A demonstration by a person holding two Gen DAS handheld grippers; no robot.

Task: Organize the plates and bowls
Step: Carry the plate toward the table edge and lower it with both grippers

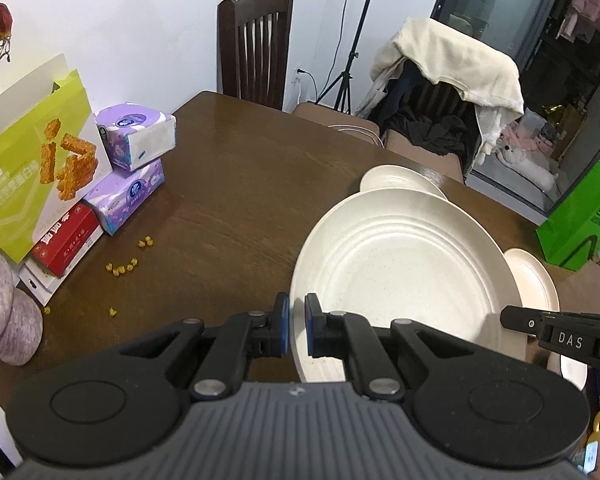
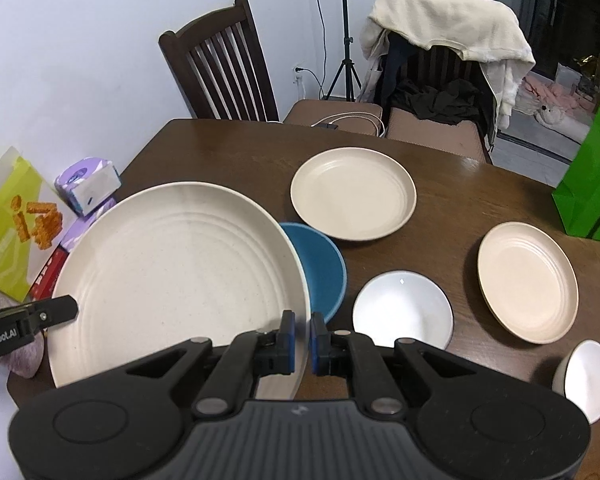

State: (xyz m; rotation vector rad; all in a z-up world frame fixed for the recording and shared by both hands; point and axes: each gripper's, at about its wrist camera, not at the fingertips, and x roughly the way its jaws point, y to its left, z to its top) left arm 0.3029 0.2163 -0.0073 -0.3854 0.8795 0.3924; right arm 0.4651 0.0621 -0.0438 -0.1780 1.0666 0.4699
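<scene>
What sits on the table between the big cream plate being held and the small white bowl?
A blue bowl, partly hidden under the large cream ridged plate, left of the small white bowl. Right wrist view shows it.

Bare table (image 1: 228, 184) centre; tissue packs (image 1: 134, 160) crowd its left edge

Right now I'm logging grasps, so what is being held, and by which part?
The large cream plate, gripped at its rim on opposite sides by the left gripper and the right gripper.
</scene>
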